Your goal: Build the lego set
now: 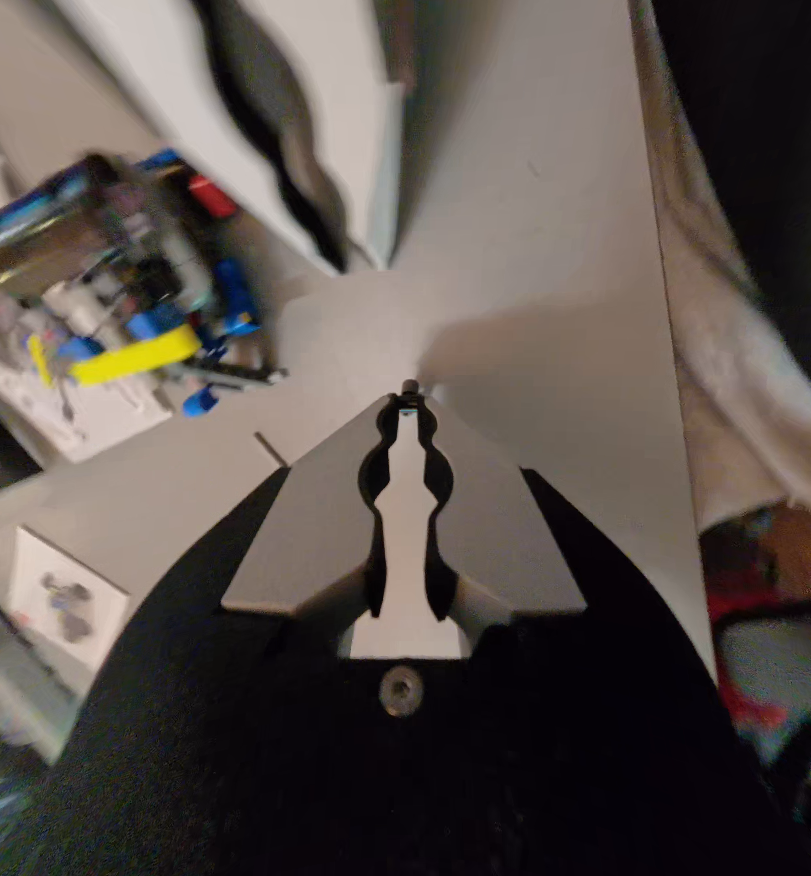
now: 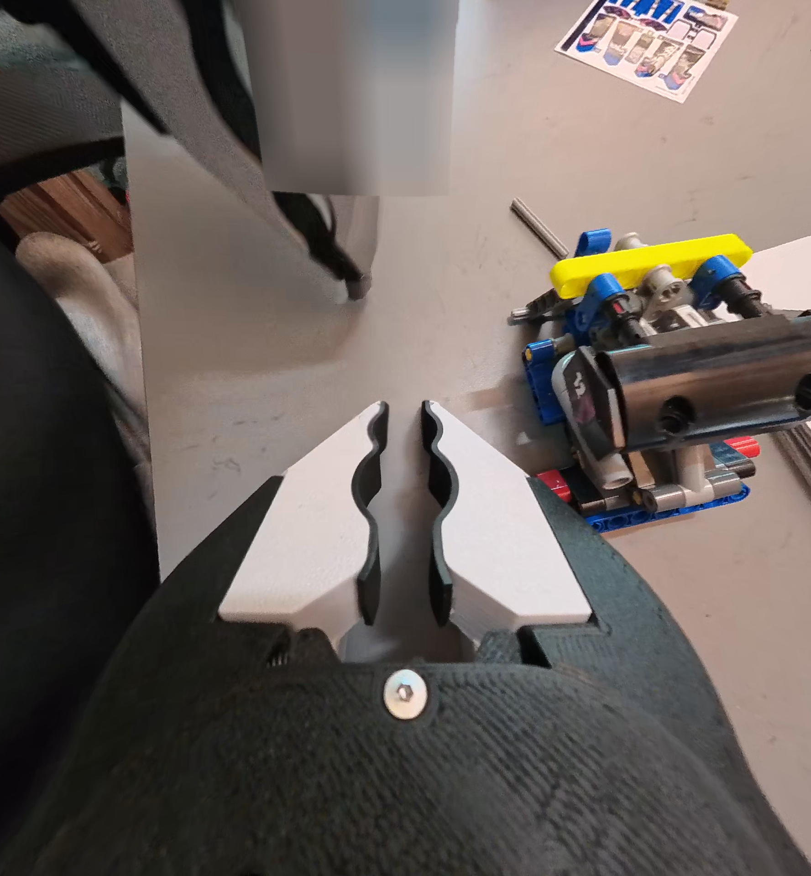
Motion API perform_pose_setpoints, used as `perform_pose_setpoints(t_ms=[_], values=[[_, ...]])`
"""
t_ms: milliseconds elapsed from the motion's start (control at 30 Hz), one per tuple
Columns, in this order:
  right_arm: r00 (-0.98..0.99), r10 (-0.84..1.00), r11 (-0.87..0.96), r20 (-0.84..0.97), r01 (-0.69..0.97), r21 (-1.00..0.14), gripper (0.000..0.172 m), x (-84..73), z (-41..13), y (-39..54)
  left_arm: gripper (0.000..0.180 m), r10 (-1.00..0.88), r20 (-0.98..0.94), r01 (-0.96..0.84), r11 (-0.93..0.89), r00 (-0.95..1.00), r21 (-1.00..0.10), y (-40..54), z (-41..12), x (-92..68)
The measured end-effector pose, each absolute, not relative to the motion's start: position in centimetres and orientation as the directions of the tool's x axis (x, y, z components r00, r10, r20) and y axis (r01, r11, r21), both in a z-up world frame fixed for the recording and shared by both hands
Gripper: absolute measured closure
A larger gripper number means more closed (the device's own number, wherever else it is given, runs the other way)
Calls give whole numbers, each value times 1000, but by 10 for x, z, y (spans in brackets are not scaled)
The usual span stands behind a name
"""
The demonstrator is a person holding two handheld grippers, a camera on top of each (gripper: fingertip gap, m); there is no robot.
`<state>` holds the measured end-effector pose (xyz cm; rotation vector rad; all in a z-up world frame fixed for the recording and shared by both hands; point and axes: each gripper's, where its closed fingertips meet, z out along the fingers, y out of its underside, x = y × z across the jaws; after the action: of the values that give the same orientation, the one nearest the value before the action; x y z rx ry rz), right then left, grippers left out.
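Pinching a small dark cylindrical peg (image 1: 410, 386), the left tool (image 1: 408, 403) contrasts with the right tool (image 2: 404, 407), spread bare.

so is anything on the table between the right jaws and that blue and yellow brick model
Nothing visible. In the right wrist view the right gripper has its jaws apart with nothing between them, over bare grey table. The brick model sits off to its right, and the stretch of table between them is clear. The thin grey rod lies farther back.
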<state>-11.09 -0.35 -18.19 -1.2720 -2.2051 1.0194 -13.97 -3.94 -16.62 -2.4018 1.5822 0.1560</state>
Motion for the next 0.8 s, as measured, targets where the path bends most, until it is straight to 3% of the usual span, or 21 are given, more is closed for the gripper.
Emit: perform_pose_setpoints(t_ms=[100, 167, 267, 400, 500, 700, 800], values=[[-545, 838, 356, -3, 551, -755, 159, -105, -182, -7, 176, -726, -217, -707, -481, 653, -519, -32, -140, -144], [-582, 813, 390, 14, 526, -756, 157, -102, -181, -12, 176, -626, -152, -506, -439, 765, -742, -31, -116, -151], [-612, 787, 445, 80, 472, -761, 152, -104, -179, -18, 176, -530, -46, -215, -261, 847, -941, -38, -80, -168], [-601, 783, 476, 162, 410, -778, 156, -115, -173, -28, 176, -413, 52, 27, -65, 909, -998, -46, -54, -215], [-533, 815, 491, 228, 425, -761, 157, -134, -174, -24, 176, -435, 128, 142, 1, 892, -990, -49, -42, -233], [-437, 842, 524, 316, 526, -670, 158, -161, -179, -8, 176, -531, 126, 145, -6, 838, -989, -43, -40, -244], [-397, 861, 499, 319, 534, -683, 158, -172, -174, -4, 176, -550, 179, 215, 1, 816, -977, -44, -38, -254]])
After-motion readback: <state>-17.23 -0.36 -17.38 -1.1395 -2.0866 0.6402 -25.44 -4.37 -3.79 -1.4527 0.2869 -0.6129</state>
